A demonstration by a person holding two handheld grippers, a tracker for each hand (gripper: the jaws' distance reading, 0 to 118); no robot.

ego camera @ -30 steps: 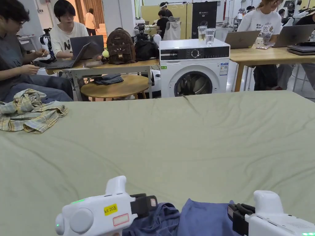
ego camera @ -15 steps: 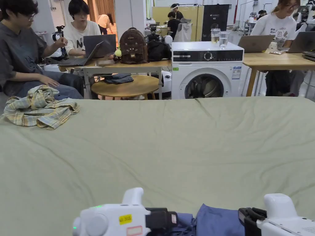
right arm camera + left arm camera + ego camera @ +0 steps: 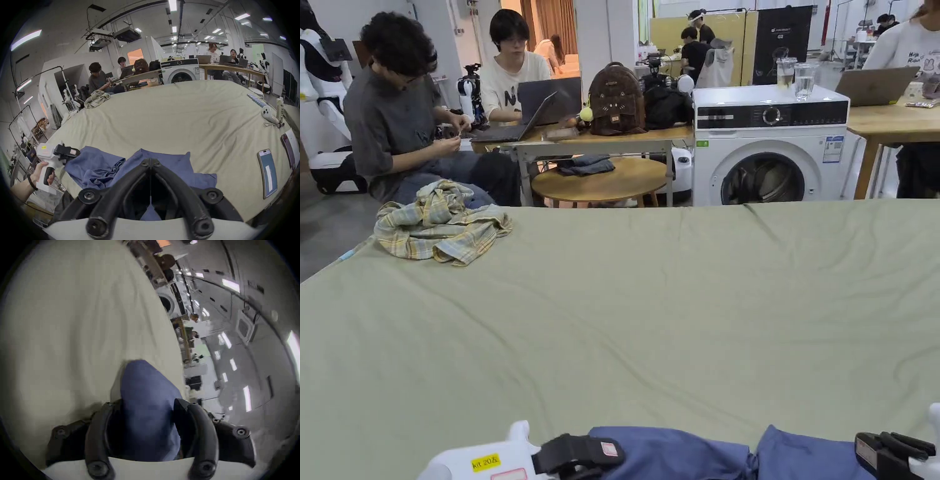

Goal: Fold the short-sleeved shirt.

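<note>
green bed [image 3: 675,300] bears blue shirt [image 3: 675,447], plaid shirt [image 3: 440,228].

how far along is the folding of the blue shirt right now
No fold shows yet. The blue shirt lies bunched at the near edge of the green sheet. The right hand-held gripper is pinched on it; the left hand-held gripper has cloth between its jaws. Spreading and folding remain.

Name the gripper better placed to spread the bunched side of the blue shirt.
Left, probably. The left gripper has the shirt between its jaws, beside the bunched folds. The right gripper, jaws closed, grips the flatter side.
</note>
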